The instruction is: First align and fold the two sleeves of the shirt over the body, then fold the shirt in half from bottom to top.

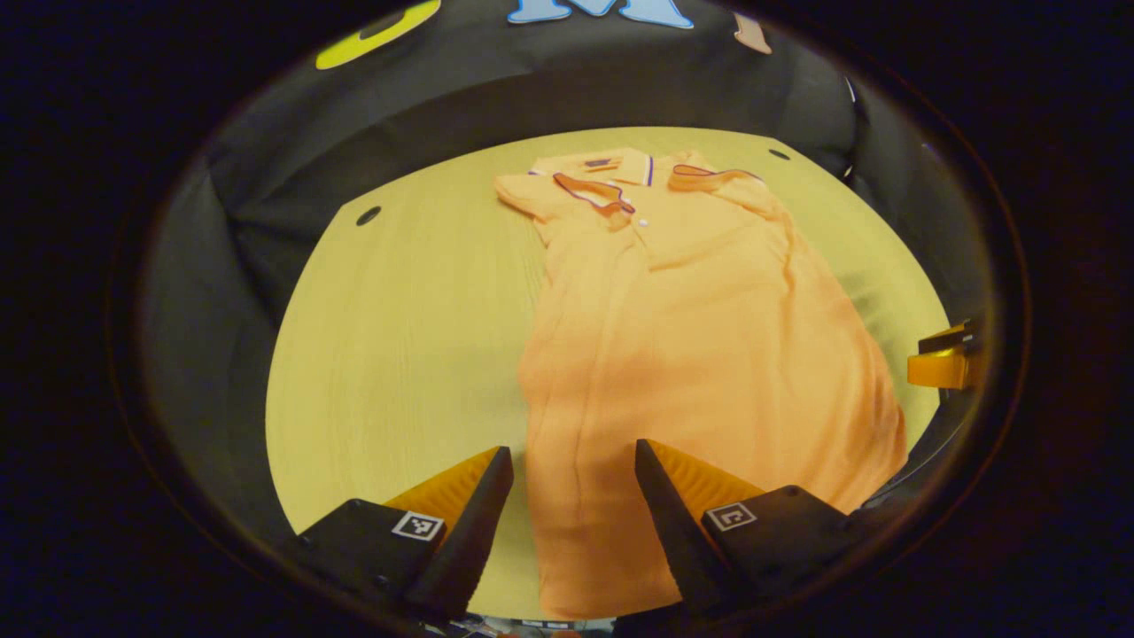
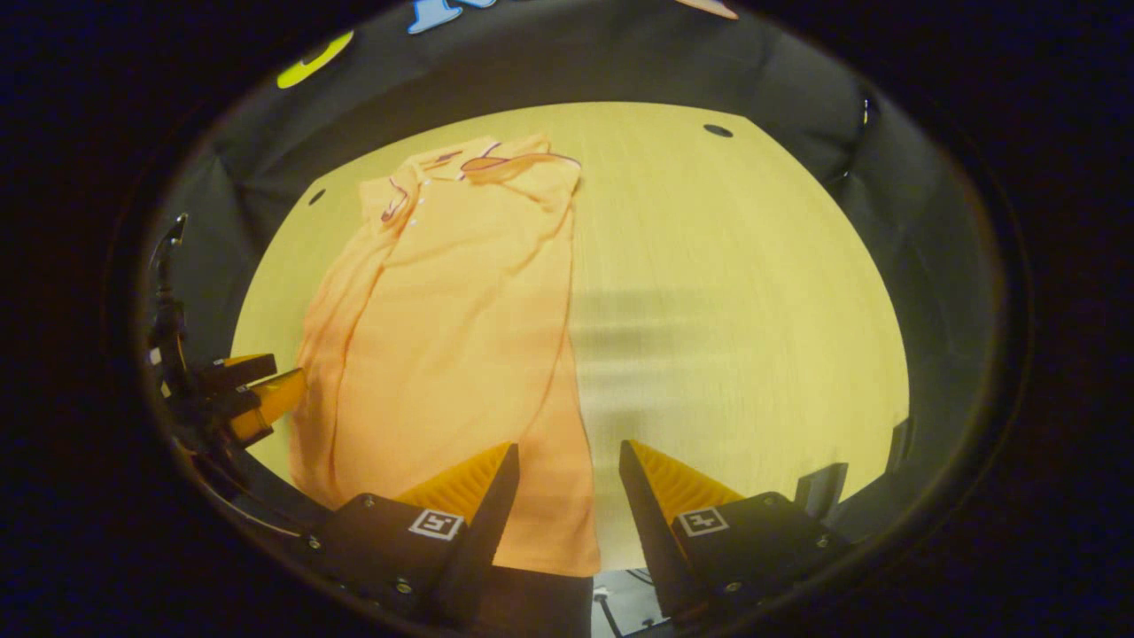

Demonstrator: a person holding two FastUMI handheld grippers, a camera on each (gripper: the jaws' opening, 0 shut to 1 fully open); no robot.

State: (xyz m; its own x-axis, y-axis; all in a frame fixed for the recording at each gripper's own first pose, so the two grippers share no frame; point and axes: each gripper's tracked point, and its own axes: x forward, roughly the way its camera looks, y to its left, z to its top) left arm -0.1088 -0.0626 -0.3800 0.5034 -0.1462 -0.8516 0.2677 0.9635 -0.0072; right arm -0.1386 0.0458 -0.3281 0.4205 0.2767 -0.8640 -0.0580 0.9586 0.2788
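Observation:
An orange polo shirt [image 1: 691, 337] lies flat on the wooden table [image 1: 399, 337], collar at the far end, both sleeves folded over the body. My left gripper [image 1: 574, 456] hangs open above the shirt's bottom left corner, nothing between its fingers. In the right gripper view the same shirt [image 2: 452, 328] runs up the left half, and my right gripper [image 2: 560, 454] is open over the shirt's bottom right corner at the near hem. The right gripper [image 1: 943, 359] shows at the right edge of the left gripper view; the left gripper [image 2: 252, 394] shows at the left edge of the right gripper view.
Black cloth walls surround the table [image 2: 753, 310]. Small dark holes [image 1: 368, 215] mark the tabletop's far corners. Bare wood lies left of the shirt in the left gripper view and right of it in the right gripper view. The near table edge runs just under both grippers.

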